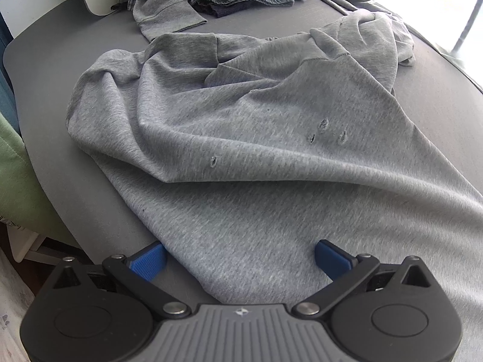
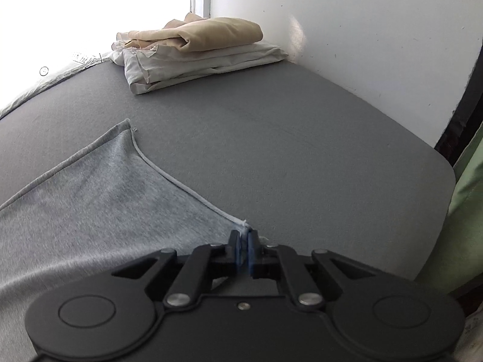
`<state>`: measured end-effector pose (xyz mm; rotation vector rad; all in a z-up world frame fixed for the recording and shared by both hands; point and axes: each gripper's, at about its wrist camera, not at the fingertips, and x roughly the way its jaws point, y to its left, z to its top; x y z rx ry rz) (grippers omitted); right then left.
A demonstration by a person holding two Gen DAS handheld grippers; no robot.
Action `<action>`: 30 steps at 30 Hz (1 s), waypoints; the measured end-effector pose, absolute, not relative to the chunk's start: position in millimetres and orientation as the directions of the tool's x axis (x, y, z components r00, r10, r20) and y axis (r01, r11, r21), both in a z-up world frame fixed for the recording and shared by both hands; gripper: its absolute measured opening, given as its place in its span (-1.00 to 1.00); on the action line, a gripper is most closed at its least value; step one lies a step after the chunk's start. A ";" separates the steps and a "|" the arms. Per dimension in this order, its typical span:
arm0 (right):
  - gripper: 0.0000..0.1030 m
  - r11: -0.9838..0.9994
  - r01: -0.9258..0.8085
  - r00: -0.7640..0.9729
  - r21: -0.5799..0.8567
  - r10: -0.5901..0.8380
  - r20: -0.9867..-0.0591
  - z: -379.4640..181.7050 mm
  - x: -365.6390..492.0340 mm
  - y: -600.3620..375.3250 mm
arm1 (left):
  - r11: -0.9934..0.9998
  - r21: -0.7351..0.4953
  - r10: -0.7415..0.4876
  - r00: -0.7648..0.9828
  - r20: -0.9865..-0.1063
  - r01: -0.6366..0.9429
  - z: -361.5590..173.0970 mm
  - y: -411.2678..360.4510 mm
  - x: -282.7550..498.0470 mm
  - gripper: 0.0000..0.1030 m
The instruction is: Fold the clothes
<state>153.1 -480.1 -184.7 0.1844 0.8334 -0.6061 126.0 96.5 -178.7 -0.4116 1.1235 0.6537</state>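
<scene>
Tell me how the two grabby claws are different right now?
The left gripper has its jaws spread wide, with the grey shirt lying loose between them. The right gripper has its jaws squeezed shut, pinching the shirt's hem corner. The left faces rumpled cloth; the right faces mostly bare grey table. Both have blue pads on black arms.

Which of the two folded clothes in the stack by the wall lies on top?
The beige garment lies on top. The white folded garment is under it, flat on the grey table, and wider than the beige one.
</scene>
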 end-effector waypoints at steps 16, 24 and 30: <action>0.91 0.979 0.191 0.646 -0.070 -0.178 -0.742 -171.7 231.3 -258.9 | 0.884 -0.063 0.242 0.570 -0.785 -0.462 -95.7 193.4 144.4 0.83; 0.98 0.981 0.182 0.610 -0.061 -0.161 -0.776 -199.7 250.1 -186.1 | 0.913 -0.134 0.139 0.602 -0.786 -0.385 -105.8 254.1 194.2 -0.11; 1.00 0.947 0.321 0.641 -0.003 -0.220 -0.735 -208.5 255.7 -179.2 | 0.973 -0.087 0.053 0.575 -0.816 -0.214 -131.8 266.7 252.1 -0.15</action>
